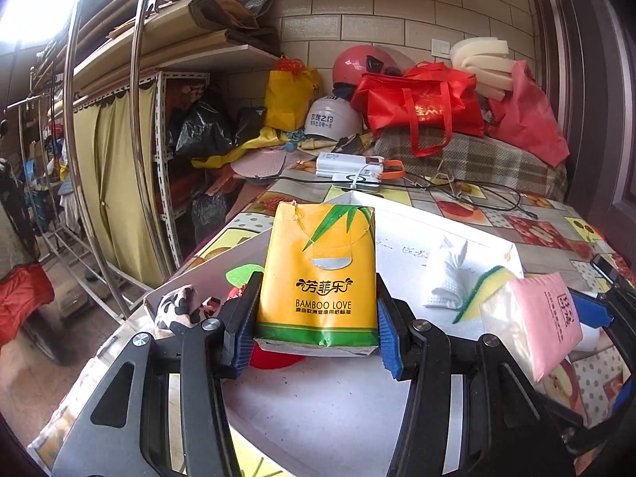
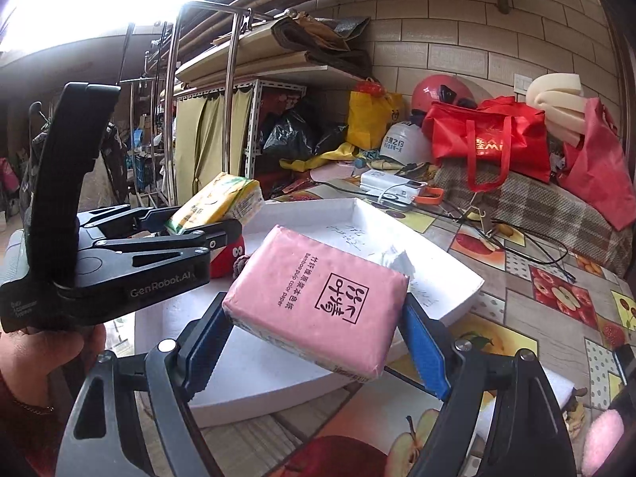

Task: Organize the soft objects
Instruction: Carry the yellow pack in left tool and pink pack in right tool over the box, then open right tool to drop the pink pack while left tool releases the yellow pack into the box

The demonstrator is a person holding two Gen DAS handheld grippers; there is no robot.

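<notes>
- Clamping the yellow tissue pack [image 1: 318,274] between its blue pads, the left gripper [image 1: 316,332] is holding it upright above the near left part of the white tray [image 1: 405,214]; the pack is reading "BAMBOO LOVE" under a line of Chinese characters, with green bamboo leaves printed above.
- Lying in the tray's left corner, a black-and-white spotted soft item [image 1: 179,310] and a red plush toy [image 2: 228,256] are sitting just below that pack.
- Showing on the side of the left gripper's black body in the right wrist view, "GenRobot.AI" is readable.
- Resting further right inside the tray, a white crumpled tissue [image 1: 447,278] is touching a yellow-and-green sponge [image 1: 483,290]; faint handwriting on the tray floor is too small to read.
- Gripping the pink tissue pack [image 2: 322,302] by its two short ends, the right gripper [image 2: 314,351] is carrying it tilted over the tray's near edge; it is reading "Bamboo pulp color paper" beside boxed Chinese characters.
- Leaving open room, the tray's far half is mostly bare, while the fruit-patterned table [image 2: 556,318] is lying free to the right, up to its black cable [image 2: 536,246].
</notes>
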